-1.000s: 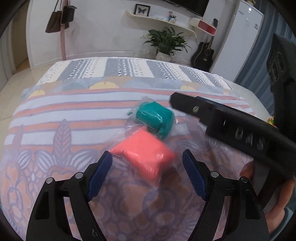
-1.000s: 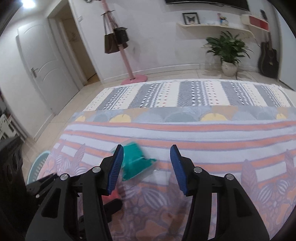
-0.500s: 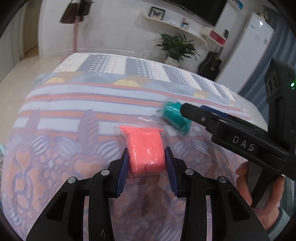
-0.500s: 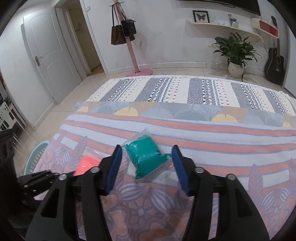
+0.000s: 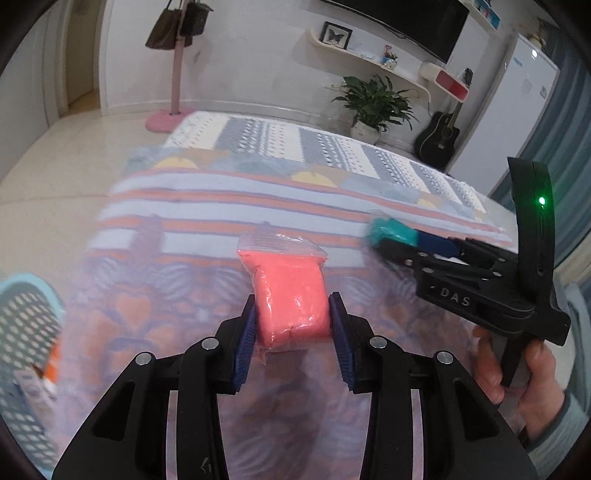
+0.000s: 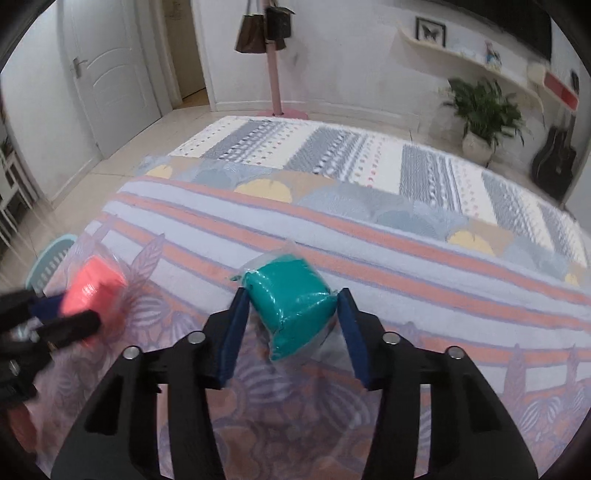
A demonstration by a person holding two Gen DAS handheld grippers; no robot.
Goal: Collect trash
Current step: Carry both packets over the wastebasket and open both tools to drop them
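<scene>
- Our left gripper (image 5: pixel 291 325) has its fingers clenched on the pink bagged lump (image 5: pixel 290 291), lifted above the bed (image 5: pixel 221 206).
- Our right gripper (image 6: pixel 291 314) is closing, the teal bagged lump (image 6: pixel 291 299) pressed between its fingers.

"DAS" in pale letters on right tool (image 5: pixel 391 242) body.

A bed (image 6: pixel 369 229) with a patterned cover in stripes, leaves and dots fills the middle of the room. Behind it, a pink coat stand (image 6: pixel 275 74) carries two bags (image 5: pixel 177 26). A white door (image 6: pixel 110 81) stands at the left. On the wall is a shelf (image 5: pixel 369 55) with a framed butterfly (image 5: pixel 335 35). Near the right corner are a potted plant (image 5: pixel 371 107), a black guitar (image 5: pixel 439 138) and a white fridge (image 5: pixel 517 110).
</scene>
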